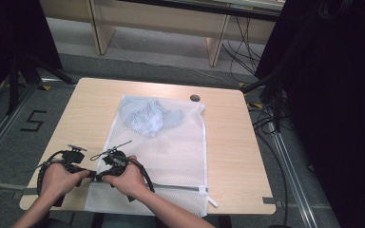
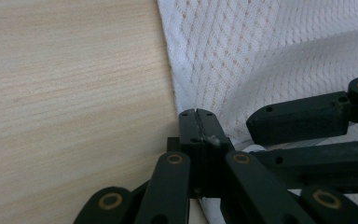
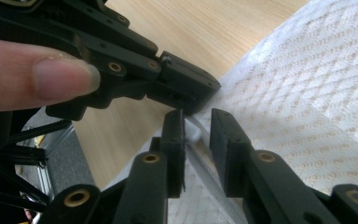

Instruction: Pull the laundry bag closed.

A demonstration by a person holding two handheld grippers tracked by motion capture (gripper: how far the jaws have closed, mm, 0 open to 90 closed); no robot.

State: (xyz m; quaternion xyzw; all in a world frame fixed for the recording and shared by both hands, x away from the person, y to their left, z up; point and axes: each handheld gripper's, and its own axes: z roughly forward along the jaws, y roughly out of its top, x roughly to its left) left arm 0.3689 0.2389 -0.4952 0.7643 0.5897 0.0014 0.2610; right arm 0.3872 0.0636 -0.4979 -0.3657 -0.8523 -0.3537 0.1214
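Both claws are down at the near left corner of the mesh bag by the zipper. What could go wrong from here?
1. The left claw is shut on the edge of the mesh laundry bag; a hard pull could stretch or tear the thin mesh.
2. The right claw is open around the zipper, close to the left claw; closing or shifting may knock the two together.
3. The bag overhangs the table edge at the near side, so tugging might drag it, and the clothing inside, off.

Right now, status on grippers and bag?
Left gripper shut on mesh bag edge. Right gripper open, straddling zipper. Garment inside. No obstruction seen.
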